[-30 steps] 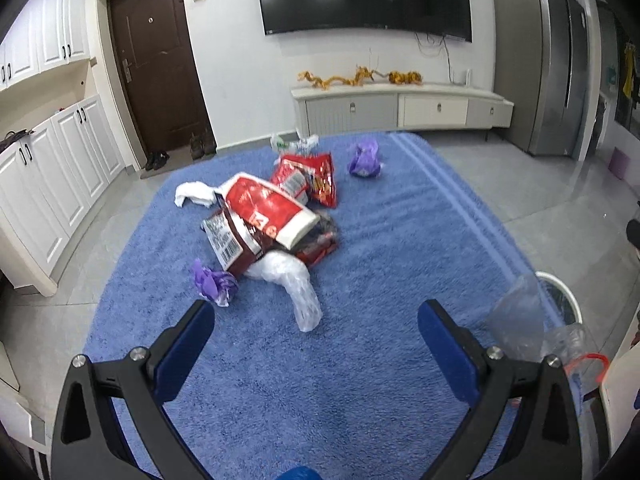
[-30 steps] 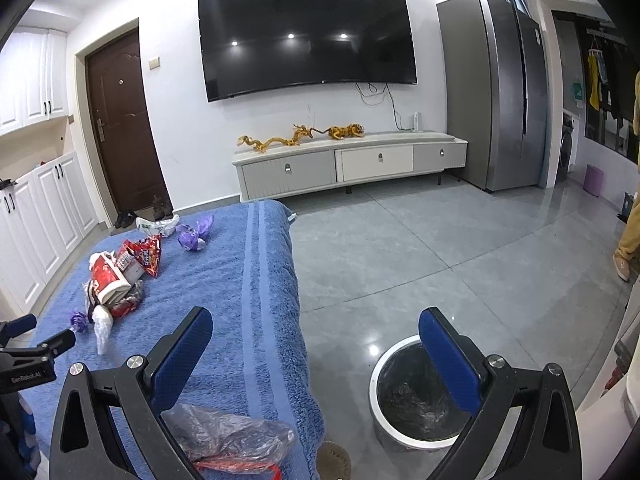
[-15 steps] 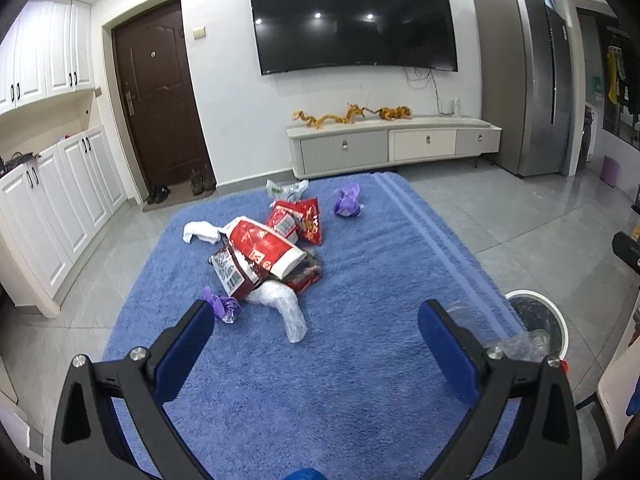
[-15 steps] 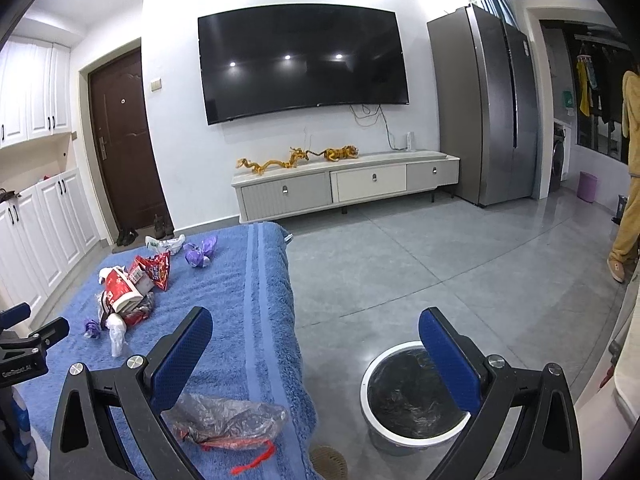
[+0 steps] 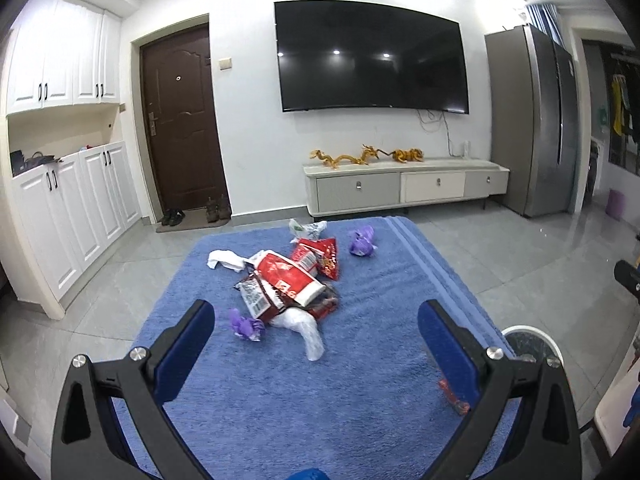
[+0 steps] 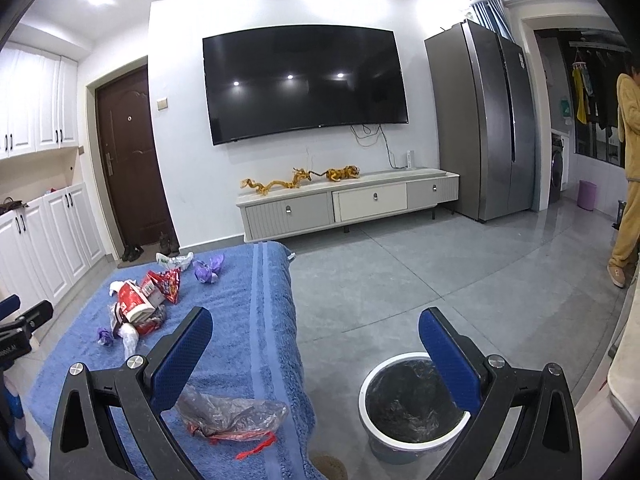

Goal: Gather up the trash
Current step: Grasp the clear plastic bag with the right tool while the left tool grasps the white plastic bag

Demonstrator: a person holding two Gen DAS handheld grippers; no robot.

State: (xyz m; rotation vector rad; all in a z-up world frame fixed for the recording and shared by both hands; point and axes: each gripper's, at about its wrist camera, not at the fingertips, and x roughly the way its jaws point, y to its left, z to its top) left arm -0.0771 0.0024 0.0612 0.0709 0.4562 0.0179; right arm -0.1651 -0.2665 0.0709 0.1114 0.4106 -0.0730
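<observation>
Trash lies in a heap on a blue rug (image 5: 360,380): a red-and-white snack bag (image 5: 286,276), a red wrapper (image 5: 326,258), a clear plastic bag (image 5: 304,328), two crumpled purple wrappers (image 5: 246,326) (image 5: 362,242) and white tissue (image 5: 224,258). My left gripper (image 5: 316,338) hovers open above the rug, short of the heap, holding nothing. My right gripper (image 6: 316,346) is open and empty too, over the rug's right edge. A grey plastic bag with red strings (image 6: 232,416) lies just below its left finger. A white-rimmed bin (image 6: 408,404) with a dark liner stands on the floor under its right finger.
A grey tiled floor (image 6: 440,280) surrounds the rug. A low TV cabinet (image 6: 348,204), a wall TV and a fridge (image 6: 484,120) stand at the back, white cupboards (image 5: 76,204) and a brown door on the left. A person in yellow (image 6: 628,176) stands far right.
Both grippers have risen and tilted up, so the trash heap and the bin look smaller and lower in view. Both stayed open and nothing was picked up.
</observation>
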